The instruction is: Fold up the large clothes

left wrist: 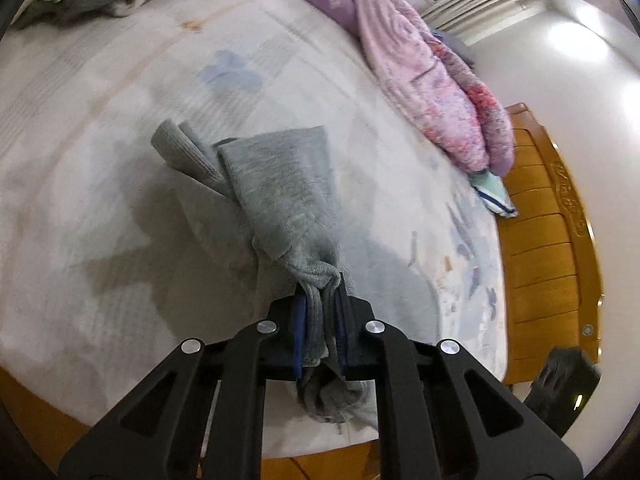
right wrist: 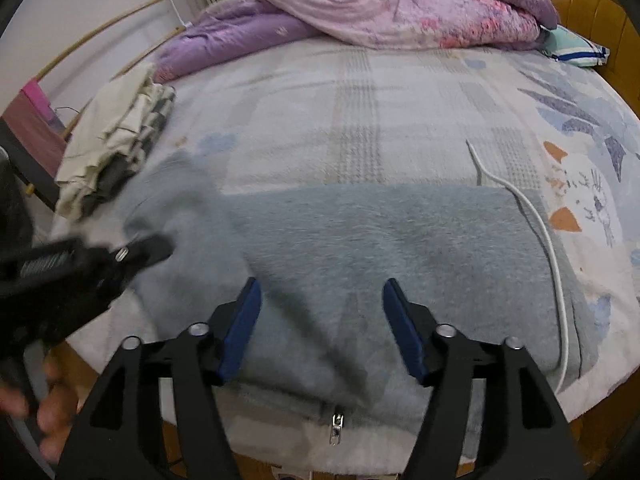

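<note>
The left claw (left wrist: 320,320) is clamped on a bunched fold of a grey fleece garment (left wrist: 276,188), the fabric squeezed between its blue pads and hanging out behind them; from the grip the cloth stretches away over the bed (left wrist: 120,160), a ribbed cuff at its far end. In the right wrist view this same claw shows at the left edge, blurred, with a hand (right wrist: 48,416) beneath it. The right claw (right wrist: 322,328) stands wide open just above the garment (right wrist: 380,248), its blue pads (right wrist: 240,332) apart and touching nothing; no cloth is between them. The garment lies spread flat across the near part of the bed, its zipper pull (right wrist: 337,428) at the near edge and a white drawstring (right wrist: 548,248) trailing along its right side. Beyond it the patterned bedsheet (right wrist: 360,100) is bare. A pile of folded clothes (right wrist: 116,148) sits at the left edge of the bed, a pink and purple quilt (right wrist: 400,12) is heaped along the far side, and a wooden headboard (left wrist: 548,220) stands to the right.
</note>
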